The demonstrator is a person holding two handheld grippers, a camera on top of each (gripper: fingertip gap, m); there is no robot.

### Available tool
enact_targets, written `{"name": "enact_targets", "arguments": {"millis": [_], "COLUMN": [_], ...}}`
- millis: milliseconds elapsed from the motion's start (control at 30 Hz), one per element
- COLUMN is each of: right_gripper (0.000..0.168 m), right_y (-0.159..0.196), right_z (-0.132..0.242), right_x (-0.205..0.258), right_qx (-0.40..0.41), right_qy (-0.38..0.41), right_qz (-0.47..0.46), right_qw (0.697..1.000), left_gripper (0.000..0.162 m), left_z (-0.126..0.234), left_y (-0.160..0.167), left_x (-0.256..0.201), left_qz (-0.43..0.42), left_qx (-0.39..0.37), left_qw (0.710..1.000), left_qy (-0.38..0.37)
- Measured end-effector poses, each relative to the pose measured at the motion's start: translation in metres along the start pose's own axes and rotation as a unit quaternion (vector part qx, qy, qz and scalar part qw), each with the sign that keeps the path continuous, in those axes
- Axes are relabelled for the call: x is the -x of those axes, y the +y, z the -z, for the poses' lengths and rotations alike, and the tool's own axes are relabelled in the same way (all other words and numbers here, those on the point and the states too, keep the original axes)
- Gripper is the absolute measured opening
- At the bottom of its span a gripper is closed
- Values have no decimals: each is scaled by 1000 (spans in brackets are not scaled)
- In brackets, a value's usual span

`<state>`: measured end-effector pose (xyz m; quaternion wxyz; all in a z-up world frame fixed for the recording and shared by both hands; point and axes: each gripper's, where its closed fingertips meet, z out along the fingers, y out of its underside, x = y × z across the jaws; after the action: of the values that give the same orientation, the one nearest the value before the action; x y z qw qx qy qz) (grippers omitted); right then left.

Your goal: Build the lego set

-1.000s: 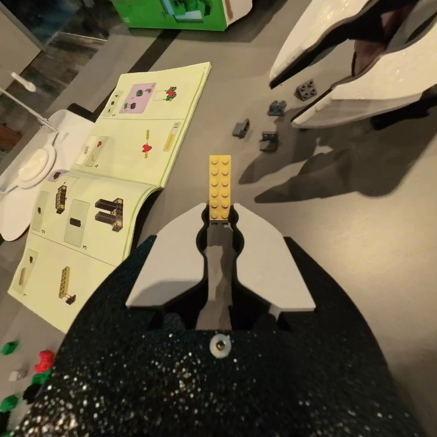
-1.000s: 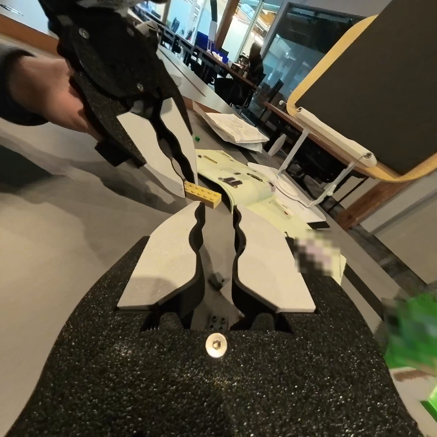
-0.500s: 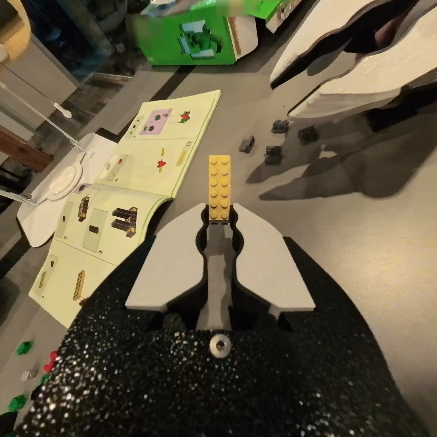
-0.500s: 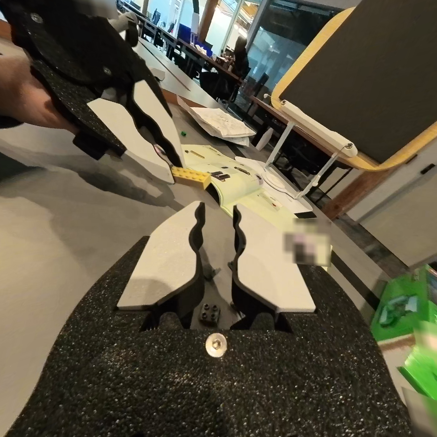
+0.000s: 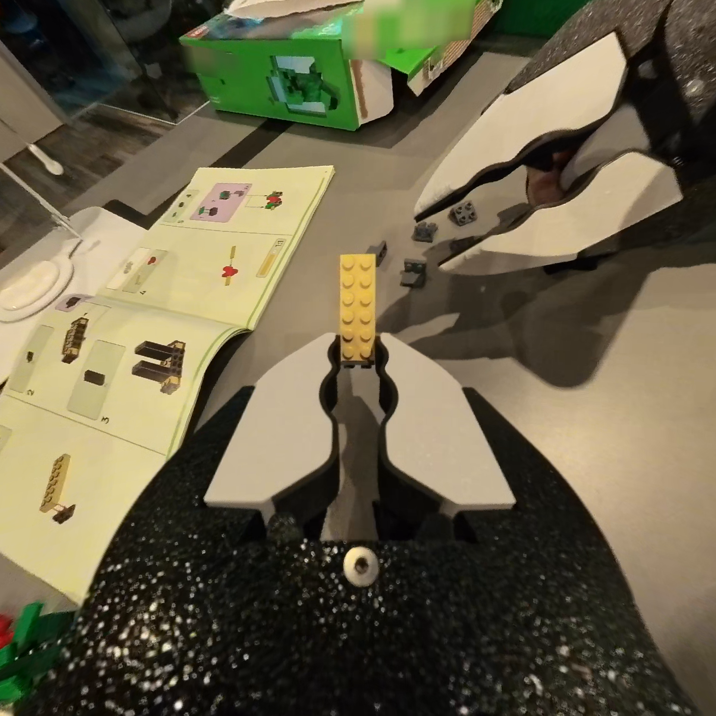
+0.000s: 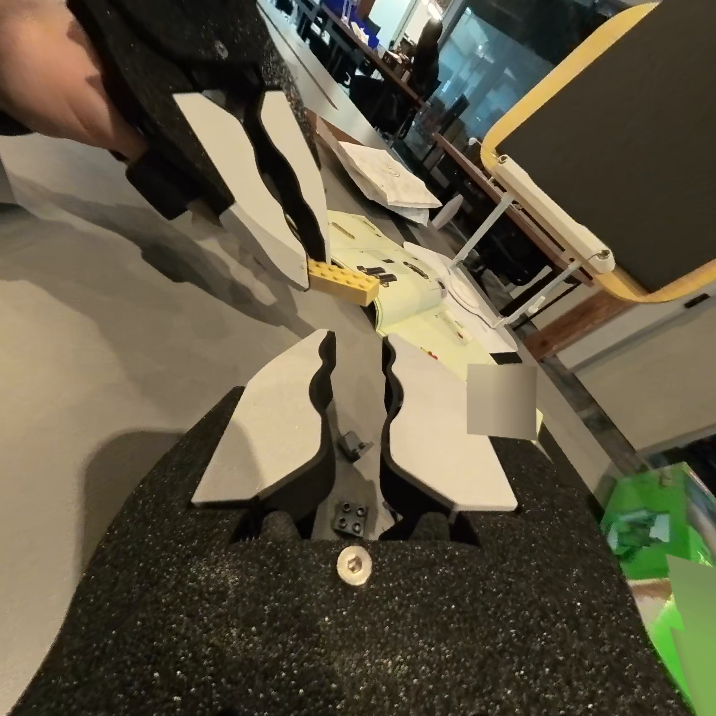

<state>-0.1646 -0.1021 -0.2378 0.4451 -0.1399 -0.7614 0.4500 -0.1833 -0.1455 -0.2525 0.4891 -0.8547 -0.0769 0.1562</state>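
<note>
My left gripper [image 5: 357, 346] is shut on one end of a long yellow brick [image 5: 357, 302], which it holds level above the grey table. My right gripper [image 6: 358, 339] is open and low over the table. A dark grey 2x2 piece [image 6: 351, 519] and a small dark grey bracket piece [image 6: 354, 445] lie on the table between its fingers. In the left wrist view the right gripper [image 5: 430, 238] straddles the 2x2 piece [image 5: 463, 212], with more small dark grey pieces [image 5: 413, 271] beside its tips. In the right wrist view the left gripper [image 6: 314, 267] holds the yellow brick [image 6: 343, 284] ahead of my right fingertips.
An open instruction booklet [image 5: 174, 294] lies left of the yellow brick. A green set box [image 5: 279, 85] stands at the far edge. A white stand base [image 5: 31, 283] sits left of the booklet. Green and red loose pieces [image 5: 19, 635] lie at the near left. A hand [image 6: 50, 85] holds the left gripper. My hands' fingertips stand some 6 cm from each other.
My right gripper has shifted so the 2x2 piece lies between its fingers again, still open. My left gripper keeps its hold on the yellow brick and has pulled back a little.
</note>
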Motion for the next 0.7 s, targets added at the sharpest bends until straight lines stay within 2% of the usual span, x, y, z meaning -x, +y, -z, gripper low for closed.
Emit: {"name": "enact_targets", "arguments": {"millis": [133,233,367,467,700], "right_gripper": [23,22,24,32,34], "right_y": [-2,-3,-5,-7,-4], "right_z": [0,-2,-8,-10,-13], "right_x": [-6,-7,0,0,4], "right_qx": [6,28,53,68,80], "right_qy": [9,33,64,86,95], "right_qz": [17,111,262,341,428], "right_qw": [1000,993,961,933,895], "left_gripper": [16,16,16,16,16], "left_z": [1,1,0,-1,-2], "left_y": [-1,-1,0,2,7], "left_x": [-1,-6,-14,-19,-28], "left_qz": [16,29,50,60,77], "left_qx": [-2,3,11,20,41], "left_qw": [1000,999,997,995,990], "left_qy": [12,27,56,74,107]}}
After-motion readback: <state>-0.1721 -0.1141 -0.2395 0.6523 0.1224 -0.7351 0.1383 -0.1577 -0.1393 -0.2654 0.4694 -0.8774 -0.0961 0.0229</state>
